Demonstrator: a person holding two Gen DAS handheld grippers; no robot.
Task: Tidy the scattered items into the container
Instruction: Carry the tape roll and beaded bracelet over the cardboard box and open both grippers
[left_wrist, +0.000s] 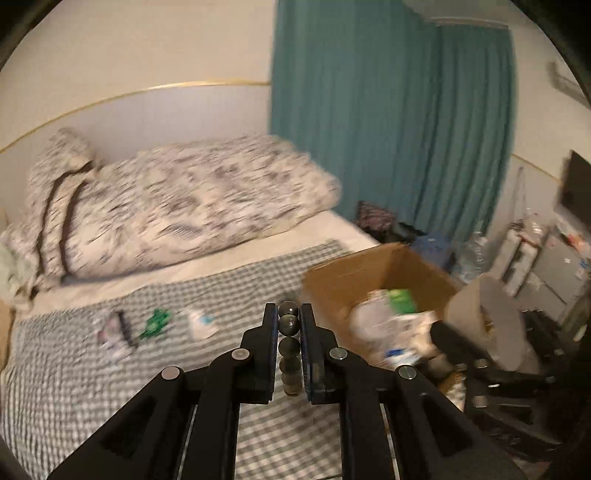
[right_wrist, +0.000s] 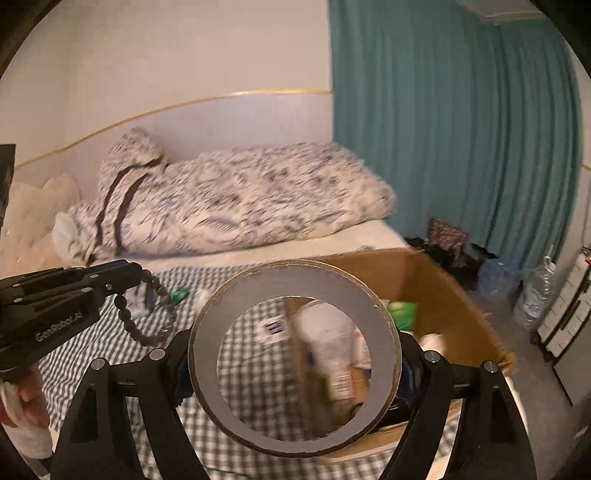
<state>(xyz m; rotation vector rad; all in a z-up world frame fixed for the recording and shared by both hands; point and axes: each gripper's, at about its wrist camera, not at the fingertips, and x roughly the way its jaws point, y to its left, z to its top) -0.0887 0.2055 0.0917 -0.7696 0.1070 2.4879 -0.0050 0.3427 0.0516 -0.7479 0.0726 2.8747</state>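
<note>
My left gripper (left_wrist: 289, 310) is shut on a string of dark beads (left_wrist: 289, 345), held above the checked blanket (left_wrist: 110, 387). In the right wrist view the beads (right_wrist: 129, 325) hang in a loop from the left gripper (right_wrist: 136, 274). My right gripper (right_wrist: 295, 369) is shut on a wide grey tape roll (right_wrist: 207, 332), pads on its outer sides. The roll (left_wrist: 484, 317) hangs near the open cardboard box (left_wrist: 351, 273) (right_wrist: 443, 291), which holds a green packet (left_wrist: 400, 300) and white bottles. A green item (left_wrist: 155, 323), a white packet (left_wrist: 201, 325) and a small strapped item (left_wrist: 114, 334) lie on the blanket.
A folded patterned duvet (left_wrist: 177, 206) lies at the back of the bed. A teal curtain (left_wrist: 388, 110) hangs to the right. Water bottles (right_wrist: 535, 291) and dark clothes (right_wrist: 447, 236) are on the floor beyond the box. A person's hand (right_wrist: 29, 398) holds the left gripper's handle.
</note>
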